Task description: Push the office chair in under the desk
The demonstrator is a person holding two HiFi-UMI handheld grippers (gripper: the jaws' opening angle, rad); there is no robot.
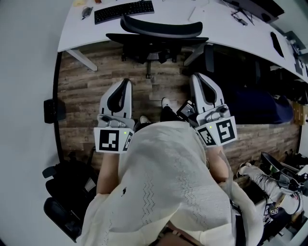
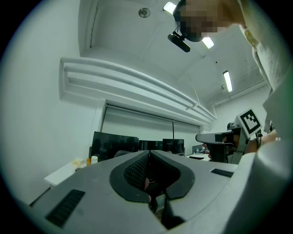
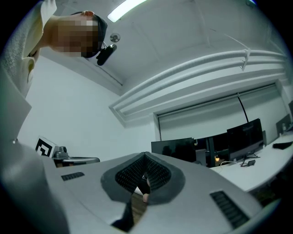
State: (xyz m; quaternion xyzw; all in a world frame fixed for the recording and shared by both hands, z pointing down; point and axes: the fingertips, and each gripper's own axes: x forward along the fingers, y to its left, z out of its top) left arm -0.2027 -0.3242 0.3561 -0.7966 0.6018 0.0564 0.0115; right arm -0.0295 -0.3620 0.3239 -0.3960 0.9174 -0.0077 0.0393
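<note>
from the head view, your left tongs [image 1: 125,84] and right tongs [image 1: 196,79] point forward side by side over the wooden floor [image 1: 86,91], both clear of everything. the office chair [image 1: 161,28] stands ahead of both tips, well apart from them, roughly between their two lines and a little nearer the right one. its seat is tucked beneath the white worktop [image 1: 72,33] and its backrest sits right at the edge, so the push looks as good as done; holding back like this keeps you from nudging it crooked. a keyboard [image 1: 124,11] lies beyond the chair, further ahead of the left tongs. in the left gripper view the jaws are closed tip to tip with nothing between them, which suits pushing with a blunt closed nose; dark monitors [image 2: 114,145] show beyond them. in the right gripper view the jaws likewise meet, empty, aimed level toward more monitors, with the left tongs' marker cube off to that side.
</note>
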